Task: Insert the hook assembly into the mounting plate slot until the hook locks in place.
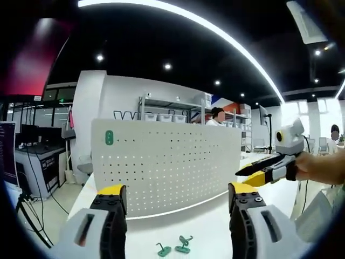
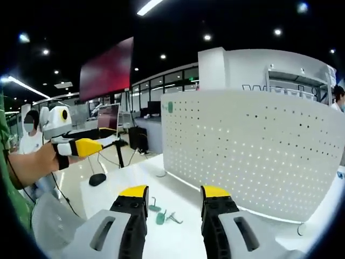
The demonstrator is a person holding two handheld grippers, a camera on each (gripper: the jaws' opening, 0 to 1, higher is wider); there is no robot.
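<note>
Hooks (image 1: pixel 173 246), small green pieces with bent metal wire, lie loose on the white counter (image 1: pixel 207 229) in front of the upright white perforated mounting plate (image 1: pixel 167 167), between the spread, empty jaws of the left gripper (image 1: pixel 177 195). In the right gripper view they (image 2: pixel 160 214) lie between the open, empty jaws of the right gripper (image 2: pixel 174 198), with the plate (image 2: pixel 253 145) to the right. That view shows a dark red wall screen (image 2: pixel 108 70), the left one shelving with bins (image 1: pixel 172 113).
</note>
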